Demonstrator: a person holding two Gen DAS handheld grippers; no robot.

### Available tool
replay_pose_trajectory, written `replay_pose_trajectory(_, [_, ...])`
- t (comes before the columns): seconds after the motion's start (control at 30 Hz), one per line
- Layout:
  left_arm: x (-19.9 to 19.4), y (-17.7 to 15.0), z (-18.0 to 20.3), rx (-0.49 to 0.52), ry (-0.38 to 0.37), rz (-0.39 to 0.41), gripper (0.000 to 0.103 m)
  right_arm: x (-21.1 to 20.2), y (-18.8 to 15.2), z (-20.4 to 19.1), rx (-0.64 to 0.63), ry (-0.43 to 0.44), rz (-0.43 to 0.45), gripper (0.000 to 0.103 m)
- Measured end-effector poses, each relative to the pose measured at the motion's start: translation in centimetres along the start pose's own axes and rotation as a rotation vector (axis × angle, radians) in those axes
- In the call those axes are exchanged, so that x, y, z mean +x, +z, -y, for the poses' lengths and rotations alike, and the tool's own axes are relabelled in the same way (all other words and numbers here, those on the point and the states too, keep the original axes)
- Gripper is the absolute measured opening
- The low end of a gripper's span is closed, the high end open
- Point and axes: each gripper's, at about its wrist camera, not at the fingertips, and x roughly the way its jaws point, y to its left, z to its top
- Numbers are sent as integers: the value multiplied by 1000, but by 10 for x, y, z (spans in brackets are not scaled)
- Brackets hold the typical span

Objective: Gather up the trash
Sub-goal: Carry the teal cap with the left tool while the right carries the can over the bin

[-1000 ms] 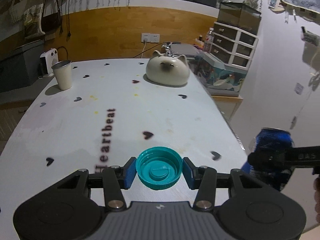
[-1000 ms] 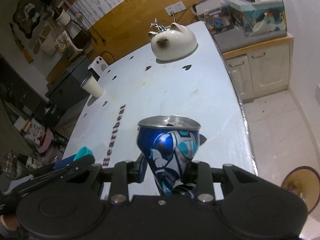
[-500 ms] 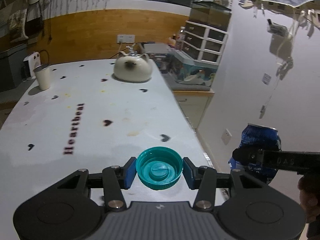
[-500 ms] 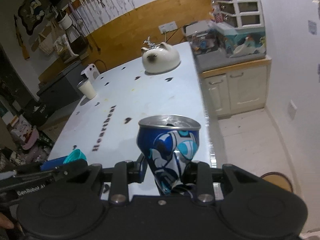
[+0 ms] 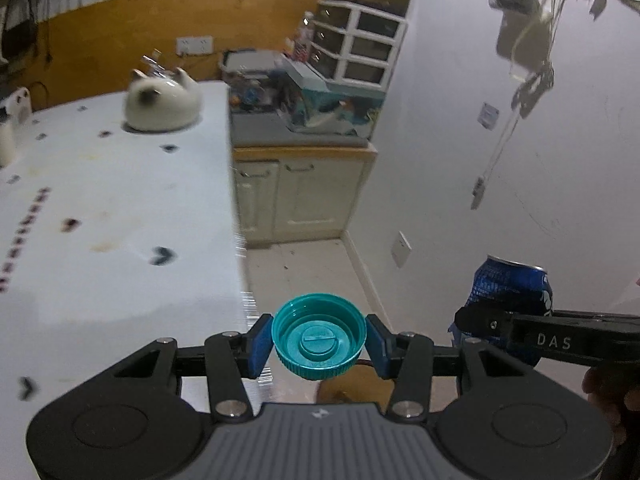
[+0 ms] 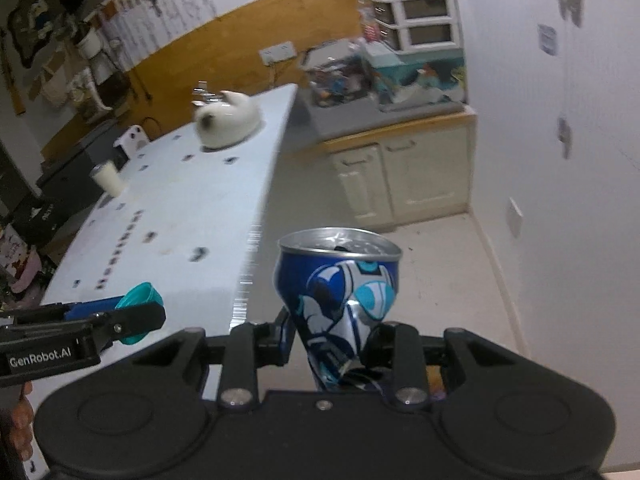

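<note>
My left gripper point(image 5: 319, 344) is shut on a teal plastic bottle cap point(image 5: 319, 343), open side up, held in the air just past the right edge of the white table point(image 5: 120, 208). My right gripper point(image 6: 332, 344) is shut on a crushed blue and white drink can point(image 6: 340, 300), held upright over the floor to the right of the table. The can also shows in the left wrist view point(image 5: 508, 296) at the right, and the cap shows in the right wrist view point(image 6: 140, 308) at the left. A brown round thing point(image 5: 352, 384) lies on the floor below the cap, mostly hidden.
A white cat-shaped teapot point(image 5: 164, 104) stands at the table's far end, a paper cup point(image 6: 107, 178) near its left side. Cream cabinets point(image 5: 296, 196) with cluttered tops and a drawer unit point(image 5: 356, 52) stand against the far wall. A white wall point(image 5: 520, 160) is close on the right.
Both grippers have swung right, off the table and out over the floor, still holding the cap and the can. The table now lies to the left in both views.
</note>
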Motion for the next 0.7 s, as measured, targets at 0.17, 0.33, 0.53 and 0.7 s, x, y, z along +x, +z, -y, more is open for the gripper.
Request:
replay_pose_trajectory(0.17, [62, -3, 40, -24, -1, -67, 50, 22, 7, 71, 23, -17, -52, 31])
replay_pose_trajectory(0.33, [126, -15, 67, -31, -18, -143, 50, 51, 9, 129, 43, -47, -99, 30])
replay_pose_trajectory(0.53, [217, -49, 76, -55, -19, -269, 50, 97, -9, 192, 99, -96, -177, 30])
replay_pose_trajectory(0.7, [303, -100, 75, -82, -7, -396, 50, 154, -44, 237, 161, -132, -263, 30])
